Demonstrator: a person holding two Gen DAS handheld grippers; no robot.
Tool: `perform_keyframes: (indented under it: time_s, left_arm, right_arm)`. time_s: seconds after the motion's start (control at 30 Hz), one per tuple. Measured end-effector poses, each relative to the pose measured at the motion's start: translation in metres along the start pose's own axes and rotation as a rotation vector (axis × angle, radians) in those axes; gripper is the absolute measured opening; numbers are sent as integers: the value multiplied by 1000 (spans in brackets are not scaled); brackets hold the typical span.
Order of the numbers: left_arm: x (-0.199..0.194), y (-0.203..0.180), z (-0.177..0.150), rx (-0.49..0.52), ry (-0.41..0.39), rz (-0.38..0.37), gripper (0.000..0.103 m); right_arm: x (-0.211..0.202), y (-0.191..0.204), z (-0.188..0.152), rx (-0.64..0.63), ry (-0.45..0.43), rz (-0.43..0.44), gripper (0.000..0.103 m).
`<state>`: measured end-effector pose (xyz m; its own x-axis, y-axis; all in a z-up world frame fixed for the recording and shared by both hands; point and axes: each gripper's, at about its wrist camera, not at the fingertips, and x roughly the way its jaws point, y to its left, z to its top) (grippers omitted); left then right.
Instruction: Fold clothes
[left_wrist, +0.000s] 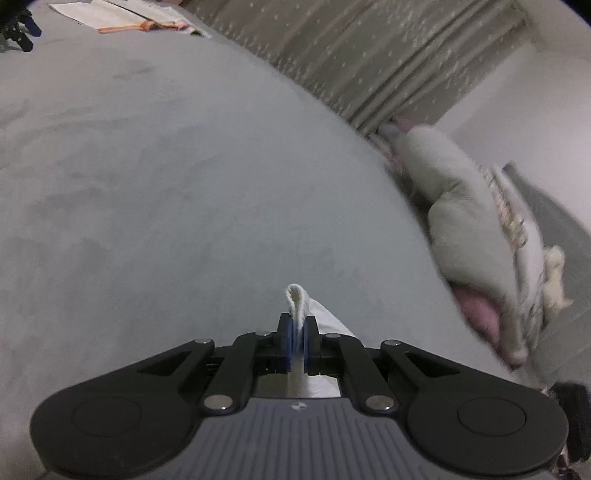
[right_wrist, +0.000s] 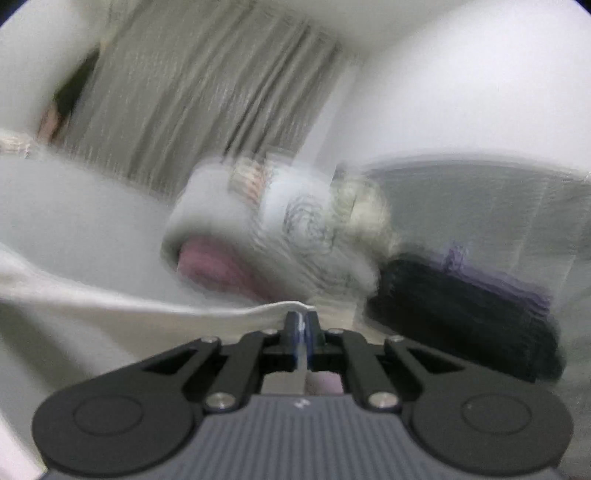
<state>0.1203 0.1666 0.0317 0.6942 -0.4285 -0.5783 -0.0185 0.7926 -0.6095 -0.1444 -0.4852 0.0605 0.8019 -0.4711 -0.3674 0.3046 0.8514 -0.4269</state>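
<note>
1. Far left in the left wrist view, some dark gear (left_wrist: 16, 29) sits at the top corner of the bed (left_wrist: 147, 184), and just to its right open papers with an orange strip (left_wrist: 125, 16) lie on the grey cover.
2. The bed's grey cover fills the middle of that view, smooth and bare of clothing ahead of the gripper.
3. The left gripper (left_wrist: 296, 332) is clenched on a white garment (left_wrist: 301, 306): a folded hem loops up between the blue pads, and more white cloth trails off to the right beneath the tool.
4. Further right, a beige patterned curtain (left_wrist: 369, 55) hangs behind the bed, and a heap of pale bedding with a pink piece (left_wrist: 476, 314) underneath lies at the bed's edge.
5. In the right wrist view, heavily blurred, the same white garment (right_wrist: 110, 310) stretches from the left edge in a taut band to the right gripper (right_wrist: 303, 325), whose fingers are clamped on its edge.
6. Behind the gripper sits the pale bedding heap (right_wrist: 295, 229).
7. To the right lies a dark bundle of cloth (right_wrist: 461, 314); what it is cannot be told.
</note>
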Motion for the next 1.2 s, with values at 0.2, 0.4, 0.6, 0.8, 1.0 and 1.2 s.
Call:
perform_keyframes:
  time_s: [0.2, 0.4, 0.6, 0.8, 1.0, 1.2]
  left_arm:
    - [3, 3, 3, -7, 9, 1, 3]
    - [7, -3, -1, 2, 20, 17, 3]
    - [1, -10, -1, 37, 19, 21, 3]
    - [2, -10, -1, 43, 34, 29, 3]
    - [5, -11, -5, 36, 44, 32, 3]
    - [6, -12, -6, 43, 50, 39, 3]
  right_arm:
    - [6, -52, -11, 314, 140, 113, 39]
    - [51, -54, 16, 489, 317, 352, 58]
    - [77, -30, 4, 511, 527, 383, 40]
    - [54, -59, -4, 713, 464, 360, 40]
    - [85, -74, -11, 1004, 597, 463, 39]
    - [99, -70, -23, 1120, 637, 420, 19]
